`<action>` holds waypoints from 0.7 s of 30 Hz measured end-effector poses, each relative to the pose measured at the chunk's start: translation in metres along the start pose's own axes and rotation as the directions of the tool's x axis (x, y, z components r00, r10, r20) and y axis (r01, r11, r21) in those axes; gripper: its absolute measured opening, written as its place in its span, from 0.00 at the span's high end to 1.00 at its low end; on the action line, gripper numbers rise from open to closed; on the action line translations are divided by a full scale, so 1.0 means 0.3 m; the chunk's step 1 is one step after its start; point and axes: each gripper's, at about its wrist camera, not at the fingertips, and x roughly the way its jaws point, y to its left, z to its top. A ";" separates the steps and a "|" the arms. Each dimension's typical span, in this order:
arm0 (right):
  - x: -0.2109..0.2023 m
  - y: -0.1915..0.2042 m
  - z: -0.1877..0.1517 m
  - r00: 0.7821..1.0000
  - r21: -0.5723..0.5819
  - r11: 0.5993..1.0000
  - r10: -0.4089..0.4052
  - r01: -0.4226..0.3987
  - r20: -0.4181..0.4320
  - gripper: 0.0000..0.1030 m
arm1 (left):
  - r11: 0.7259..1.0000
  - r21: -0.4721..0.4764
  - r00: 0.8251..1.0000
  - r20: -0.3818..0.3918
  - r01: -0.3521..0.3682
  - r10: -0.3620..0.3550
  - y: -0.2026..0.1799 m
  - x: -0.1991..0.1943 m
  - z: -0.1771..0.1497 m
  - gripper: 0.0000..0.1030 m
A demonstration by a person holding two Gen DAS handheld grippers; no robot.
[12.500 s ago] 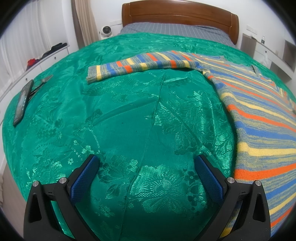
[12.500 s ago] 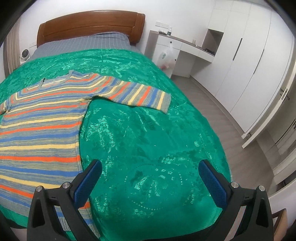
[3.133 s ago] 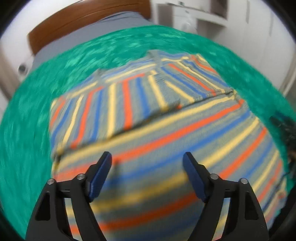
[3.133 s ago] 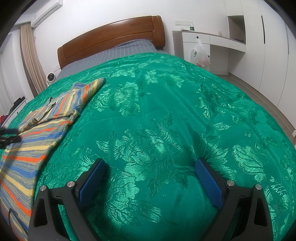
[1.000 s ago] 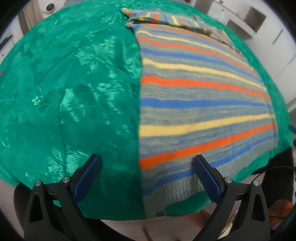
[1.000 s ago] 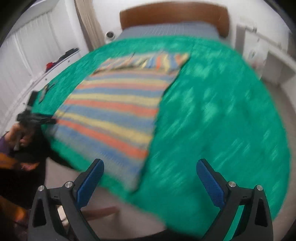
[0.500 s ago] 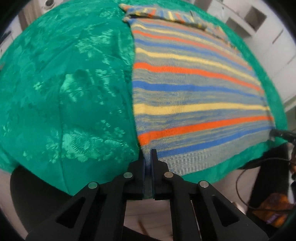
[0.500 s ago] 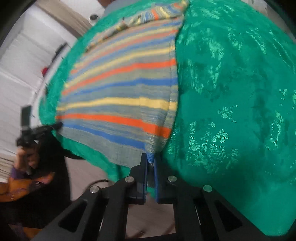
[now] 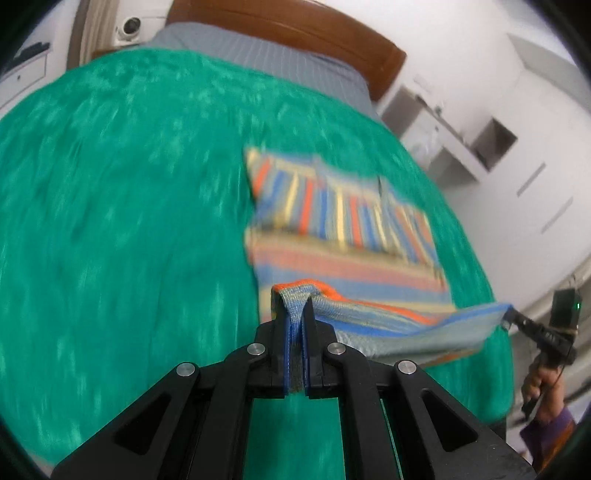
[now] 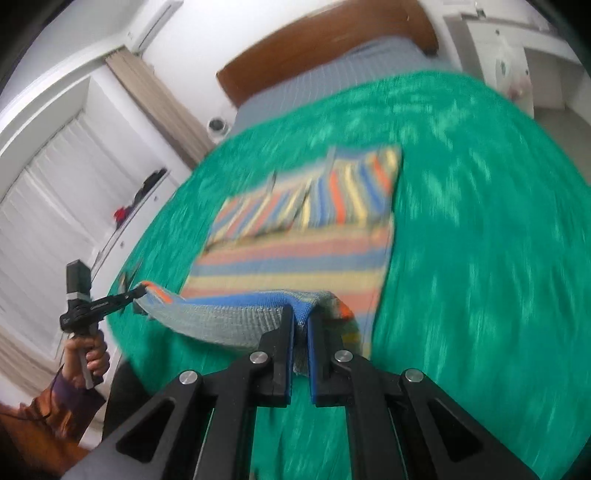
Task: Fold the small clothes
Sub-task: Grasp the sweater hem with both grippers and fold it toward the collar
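Note:
A striped knit sweater (image 9: 343, 229) in orange, blue, yellow and grey lies on the green bedspread (image 9: 110, 221), sleeves folded across its chest. My left gripper (image 9: 295, 314) is shut on the hem's left corner and holds it above the bed. My right gripper (image 10: 301, 317) is shut on the hem's right corner (image 10: 306, 302). The hem (image 10: 221, 314) hangs stretched between them, raised over the sweater's lower body. Each gripper shows in the other's view: the right one (image 9: 517, 317) at right, the left one (image 10: 129, 293) at left. Both views are blurred.
A wooden headboard (image 9: 295, 26) and grey sheet (image 9: 258, 51) are at the far end. White cabinets (image 9: 480, 140) stand to the right of the bed, a white counter (image 10: 129, 206) with small items and curtains to the left.
Both grippers have lifted the hem off the foot of the bed and carried it up toward the headboard. The sweater's lower part now arches off the bedspread.

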 end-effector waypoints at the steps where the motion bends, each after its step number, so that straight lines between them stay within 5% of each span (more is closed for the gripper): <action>1: 0.030 -0.015 0.058 1.000 0.007 1.000 -0.001 0.001 0.016 0.94 | 1.000 -0.011 1.000 0.011 -0.006 0.006 0.001 0.041 0.062 0.97; 8: 0.358 -0.192 0.430 0.999 0.102 0.994 -0.043 0.041 0.014 0.94 | 0.993 -0.083 0.996 -0.031 -0.086 0.084 0.045 0.368 0.390 0.97; 13: 0.579 -0.344 0.531 0.998 0.199 0.978 -0.060 0.065 -0.031 0.94 | 0.983 -0.078 0.983 -0.086 -0.166 0.159 0.068 0.581 0.491 0.94; 15: 0.631 -0.392 0.543 0.998 0.248 0.968 -0.041 0.050 -0.043 0.90 | 0.971 -0.096 0.973 -0.102 -0.219 0.209 0.097 0.621 0.516 0.82; 17: 0.626 -0.423 0.558 0.998 0.275 0.960 -0.049 0.054 -0.026 0.85 | 0.966 -0.123 0.973 -0.083 -0.227 0.217 0.121 0.602 0.530 0.49; 19: 0.568 -0.423 0.567 0.997 0.256 0.964 -0.072 0.068 0.008 0.81 | 0.971 -0.114 0.978 -0.016 -0.209 0.208 0.133 0.524 0.527 0.37; 21: 0.530 -0.390 0.579 0.996 0.182 0.979 -0.091 0.093 -0.020 0.79 | 0.977 -0.048 0.978 0.011 -0.210 0.210 0.120 0.462 0.511 0.36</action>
